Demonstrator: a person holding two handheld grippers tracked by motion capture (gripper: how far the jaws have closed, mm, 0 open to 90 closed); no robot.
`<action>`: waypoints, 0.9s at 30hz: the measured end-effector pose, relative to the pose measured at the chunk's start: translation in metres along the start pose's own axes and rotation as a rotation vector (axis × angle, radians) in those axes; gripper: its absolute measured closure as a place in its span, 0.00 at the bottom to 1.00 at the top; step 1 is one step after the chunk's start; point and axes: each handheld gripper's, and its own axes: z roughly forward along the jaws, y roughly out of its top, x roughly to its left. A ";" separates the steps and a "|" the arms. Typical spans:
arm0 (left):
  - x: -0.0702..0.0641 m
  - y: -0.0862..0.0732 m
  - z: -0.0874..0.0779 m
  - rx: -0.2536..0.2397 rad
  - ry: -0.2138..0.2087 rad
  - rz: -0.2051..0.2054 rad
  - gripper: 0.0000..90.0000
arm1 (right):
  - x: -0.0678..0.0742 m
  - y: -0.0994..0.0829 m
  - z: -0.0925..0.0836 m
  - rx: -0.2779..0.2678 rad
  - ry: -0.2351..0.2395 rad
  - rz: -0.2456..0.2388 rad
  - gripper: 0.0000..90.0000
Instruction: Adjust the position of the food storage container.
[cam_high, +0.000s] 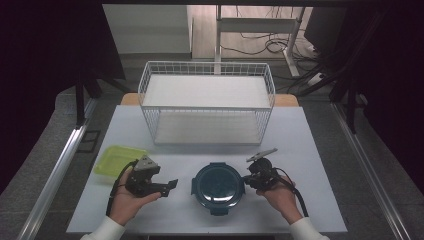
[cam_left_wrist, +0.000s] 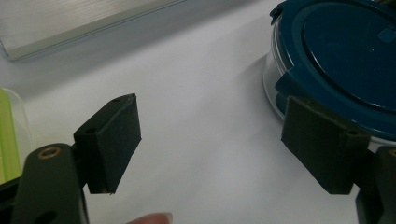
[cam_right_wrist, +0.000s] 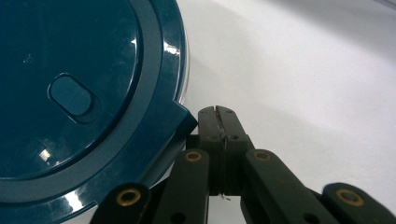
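A round container with a dark teal lid (cam_high: 218, 183) sits at the front middle of the white table (cam_high: 300, 140). My left gripper (cam_high: 171, 185) lies in a hand to its left, pointing at it. Its jaws stand open in the left gripper view (cam_left_wrist: 212, 140), nothing between the pads (cam_left_wrist: 112, 137), and the container (cam_left_wrist: 345, 56) is just beyond the right pad. My right gripper (cam_high: 246, 179) is at the container's right side. In the right gripper view its jaws (cam_right_wrist: 217, 114) are shut, tips right beside a latch tab (cam_right_wrist: 180, 122) of the lid (cam_right_wrist: 70, 93).
A white wire basket rack (cam_high: 207, 102) stands across the back of the table. A translucent green tub (cam_high: 119, 160) lies at the left, just behind my left gripper, and its edge (cam_left_wrist: 7, 135) is seen in the left gripper view. Bare table spreads to the right.
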 end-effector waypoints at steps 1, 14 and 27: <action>0.000 0.000 0.000 0.001 0.001 0.000 0.22 | 0.001 0.000 0.000 0.003 0.003 -0.007 0.99; 0.001 -0.001 0.000 -0.003 0.002 -0.006 0.22 | 0.007 0.001 0.006 -0.026 0.037 -0.035 0.99; 0.003 -0.002 -0.005 -0.025 0.020 -0.025 0.22 | -0.009 -0.018 -0.025 -0.182 0.027 0.026 0.97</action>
